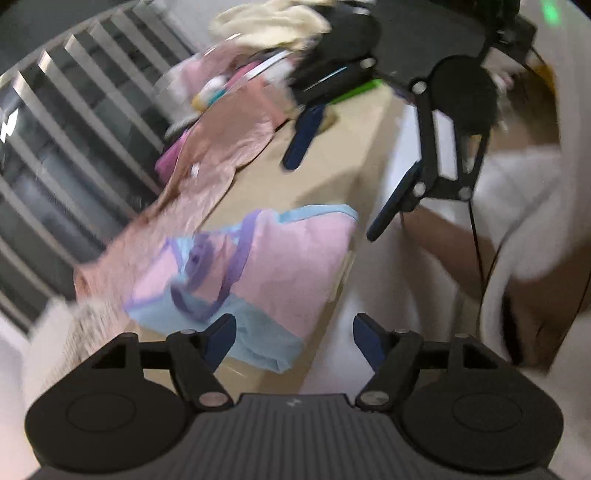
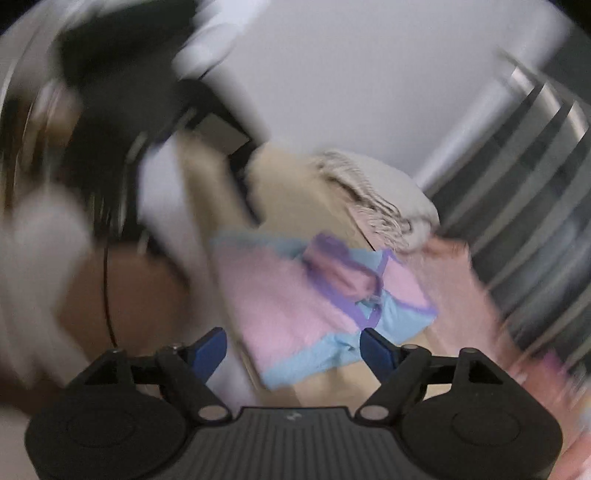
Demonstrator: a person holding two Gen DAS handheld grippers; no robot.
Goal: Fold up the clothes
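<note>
— How far along is the folding?

— At the bottom of the left view the left tongs (image 1: 294,338) stand apart with nothing between them; the right tongs (image 2: 293,349) likewise. Just past them, mid-frame, the pink towelling garment with blue and purple trim (image 1: 295,254) lies flat as a folded rectangle on the beige counter (image 1: 332,166). That one looks done.

— And what's left?

— A crumpled salmon-pink cloth (image 1: 207,162) to the left of it, and a jumbled pile of clothes (image 1: 273,22) at the top. Beyond that, grey vertical railings (image 1: 66,122), upper left.
</note>
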